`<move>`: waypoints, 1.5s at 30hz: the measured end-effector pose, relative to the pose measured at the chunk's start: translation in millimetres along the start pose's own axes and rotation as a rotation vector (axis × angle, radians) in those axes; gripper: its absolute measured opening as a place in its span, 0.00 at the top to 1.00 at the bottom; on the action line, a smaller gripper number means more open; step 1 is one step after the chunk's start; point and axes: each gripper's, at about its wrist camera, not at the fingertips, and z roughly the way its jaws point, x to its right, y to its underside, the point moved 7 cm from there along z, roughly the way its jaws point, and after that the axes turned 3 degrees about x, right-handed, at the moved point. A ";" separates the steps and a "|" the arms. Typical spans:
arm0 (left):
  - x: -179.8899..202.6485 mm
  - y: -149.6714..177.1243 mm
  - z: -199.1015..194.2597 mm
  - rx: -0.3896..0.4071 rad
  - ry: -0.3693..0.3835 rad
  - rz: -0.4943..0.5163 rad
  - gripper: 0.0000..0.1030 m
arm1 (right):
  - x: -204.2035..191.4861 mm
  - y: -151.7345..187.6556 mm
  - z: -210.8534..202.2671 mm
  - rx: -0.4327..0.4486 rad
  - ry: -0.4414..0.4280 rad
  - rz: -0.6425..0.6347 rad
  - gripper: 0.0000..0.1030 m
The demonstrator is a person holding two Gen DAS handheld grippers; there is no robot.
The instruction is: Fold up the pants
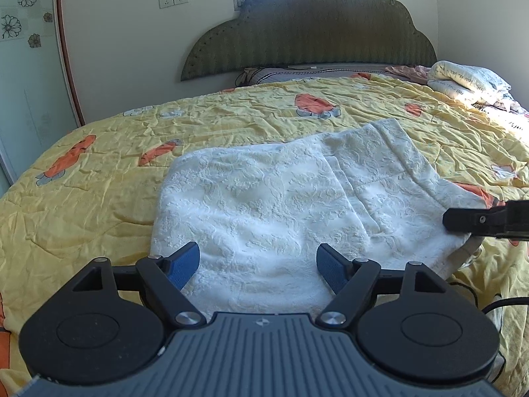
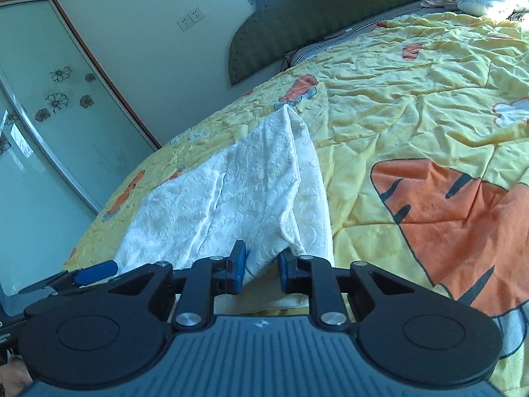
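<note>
**Inspector:** Report the garment's position.

**Operator:** The white pants [image 1: 264, 205] lie folded on the yellow quilt [image 1: 99, 178], near the foot of the bed, with the green headboard [image 1: 314, 29] well beyond. One layer overlaps another; the seam runs diagonally across the top.

**Inspector:** Left side?

**Operator:** My left gripper [image 1: 258, 266] hovers over the near edge of the pants, its blue pads [image 1: 185, 264] spread wide, cloth showing between them. Nothing is pinched.

**Inspector:** Right side?

**Operator:** My right gripper [image 2: 263, 268] sits at the pants' right corner. Its fingers are partly closed, a narrow gap left, and a lip of the cloth [image 2: 287, 231] hangs just ahead of it. I cannot tell whether fabric is caught between the pads.

**Inspector:** Anything else?

**Operator:** A folded blanket [image 1: 463, 81] rests at the far right by the headboard.
</note>
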 end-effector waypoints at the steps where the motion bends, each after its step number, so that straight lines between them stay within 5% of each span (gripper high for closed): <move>1: -0.2 0.4 -0.3 0.001 0.001 -0.003 0.21 | -1.1 -3.7 -4.3 0.021 0.023 -0.013 0.66; 2: -0.4 0.8 -0.1 0.000 0.002 -0.007 0.21 | -3.4 -8.7 -9.8 0.056 0.068 -0.046 0.56; 4: 0.6 1.6 0.3 -0.006 0.003 -0.009 0.21 | -11.2 -18.0 -20.2 0.140 0.167 -0.142 0.53; 7: 3.8 1.7 -0.7 -0.004 0.001 0.000 0.21 | -32.2 -25.3 -22.9 0.187 0.148 -0.265 0.53; 12: 5.7 2.8 -2.0 -0.007 0.006 0.001 0.21 | -52.0 -15.2 -0.1 0.142 0.091 -0.361 0.53; 17: 5.4 3.5 -2.7 -0.016 0.014 -0.003 0.20 | -43.5 4.9 22.5 0.011 0.156 -0.433 0.55; 45: 6.4 3.8 -3.1 -0.019 0.014 -0.001 0.20 | -45.6 11.3 19.1 -0.005 0.161 -0.483 0.55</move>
